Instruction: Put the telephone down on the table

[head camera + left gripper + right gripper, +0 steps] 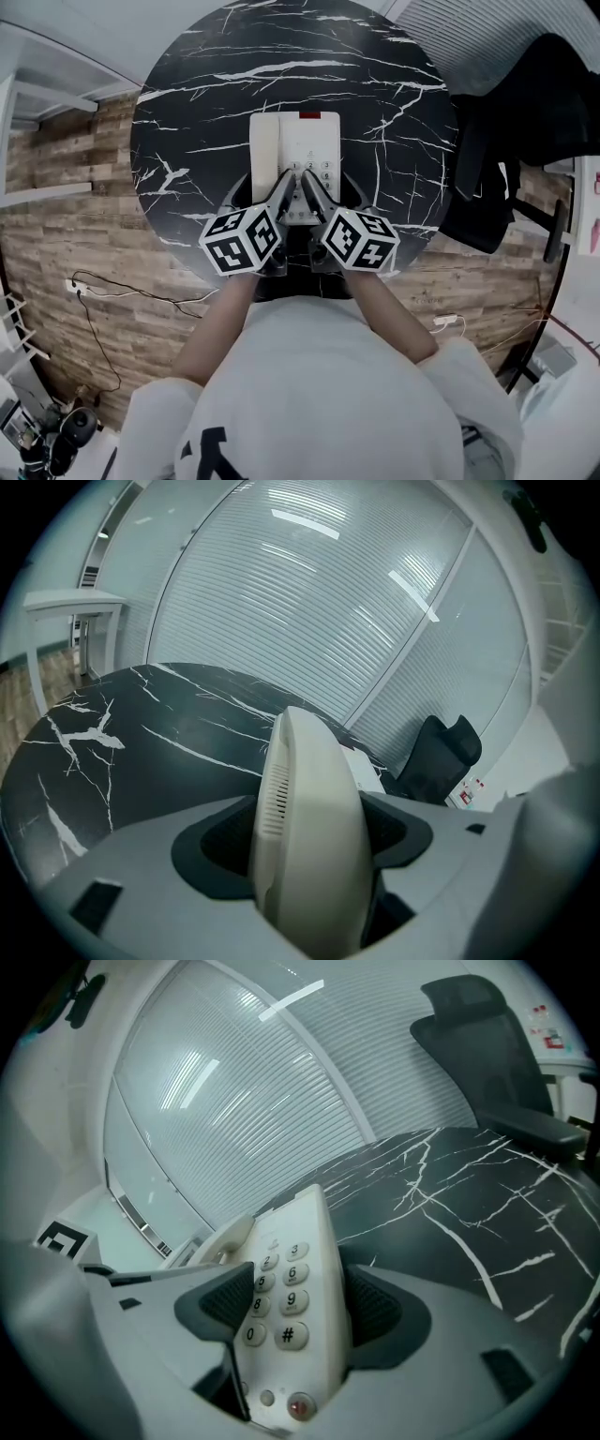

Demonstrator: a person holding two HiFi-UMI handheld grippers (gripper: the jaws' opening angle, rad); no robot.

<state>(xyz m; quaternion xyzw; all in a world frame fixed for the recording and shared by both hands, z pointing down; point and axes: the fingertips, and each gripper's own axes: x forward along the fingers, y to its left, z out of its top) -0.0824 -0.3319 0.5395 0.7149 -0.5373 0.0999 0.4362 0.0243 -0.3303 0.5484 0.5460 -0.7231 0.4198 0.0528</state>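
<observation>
Head view: looks steeply down on a round black marble table (206,94), with a white telephone (309,141) over its near half.
Far left: wood-plank floor (66,216), crossed by a thin cable (94,291).
Left gripper (284,183): reaches in over the table's near edge, marker cube (242,241) toward the person; closed on the near end of the handset (265,150).
Left gripper view: fills up with the cream handset (309,827), turned on edge and pinched from both sides by the dark pads (217,841); beyond it the tabletop (103,733), then slatted blinds (309,583).
Telephone: points lengthwise away from the person, with the handset cradled along its left side, the keypad (319,169) on its right and a red strip at the far end. Cannot tell from any view whether its base touches the tabletop.
Right gripper (314,187): just beside the left one, under its own marker cube (364,240); clamped on the near end of the telephone's body.
Right gripper view: shows the numbered keypad (277,1288) held narrow between two dark pads (375,1302), with the handset (225,1234) just left of the keys and marble (469,1204) on the right.
Far right: black office chair (525,141) close beside the table.
</observation>
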